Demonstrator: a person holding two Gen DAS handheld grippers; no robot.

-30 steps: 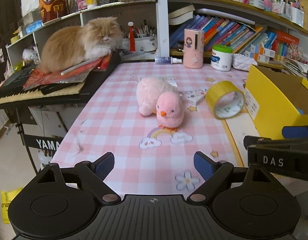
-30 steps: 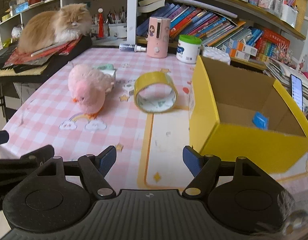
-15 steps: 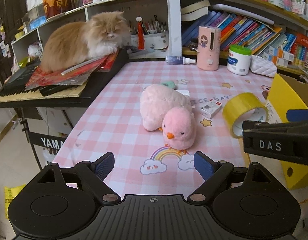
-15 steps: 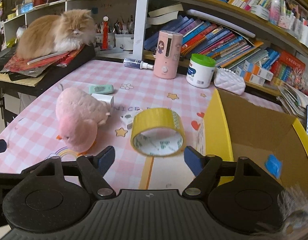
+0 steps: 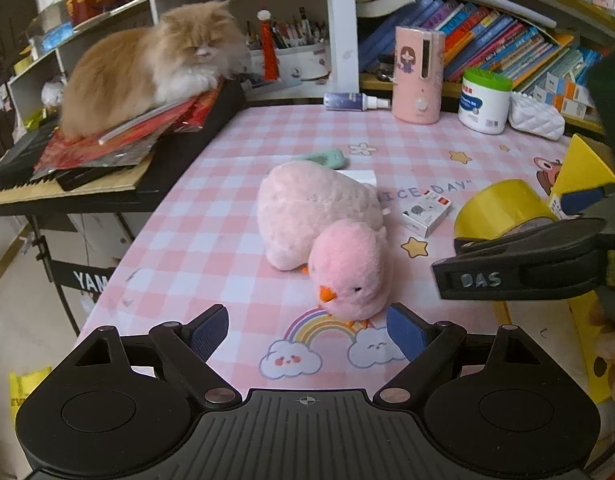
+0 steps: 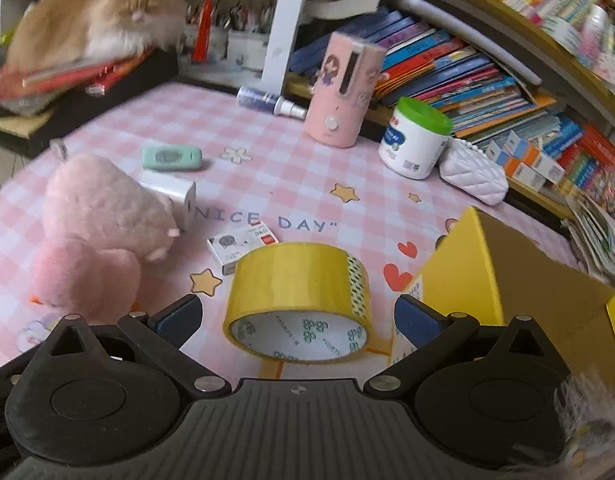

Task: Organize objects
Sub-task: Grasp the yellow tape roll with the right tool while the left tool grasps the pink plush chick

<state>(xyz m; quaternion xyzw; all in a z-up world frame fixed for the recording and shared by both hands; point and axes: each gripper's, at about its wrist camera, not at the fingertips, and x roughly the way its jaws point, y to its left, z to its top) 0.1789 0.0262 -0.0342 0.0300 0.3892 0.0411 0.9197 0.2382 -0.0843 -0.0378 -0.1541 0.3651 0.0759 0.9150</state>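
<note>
A pink plush chick (image 5: 331,236) lies on the pink checked tablecloth (image 5: 211,236). My left gripper (image 5: 307,332) is open, its fingertips level with the chick's head, not touching it. A yellow tape roll (image 6: 299,300) stands on edge just ahead of my open right gripper (image 6: 295,320), between its fingers. The yellow cardboard box (image 6: 515,292) stands right of the roll. The right gripper also shows in the left wrist view (image 5: 527,264). A small white box (image 6: 243,244), a white charger (image 6: 171,196) and a mint green case (image 6: 171,158) lie near the chick (image 6: 99,236).
A cat (image 5: 147,64) lies on papers on a keyboard (image 5: 67,184) left of the table. A pink device (image 6: 343,92), a green-lidded tub (image 6: 415,140), a spray bottle (image 6: 271,100) and a white pouch (image 6: 471,176) stand at the back, before bookshelves (image 6: 467,68).
Both grippers have moved forward over the table. The chick is now close to the left fingertips and the tape roll sits between the right fingers. Both stay open.
</note>
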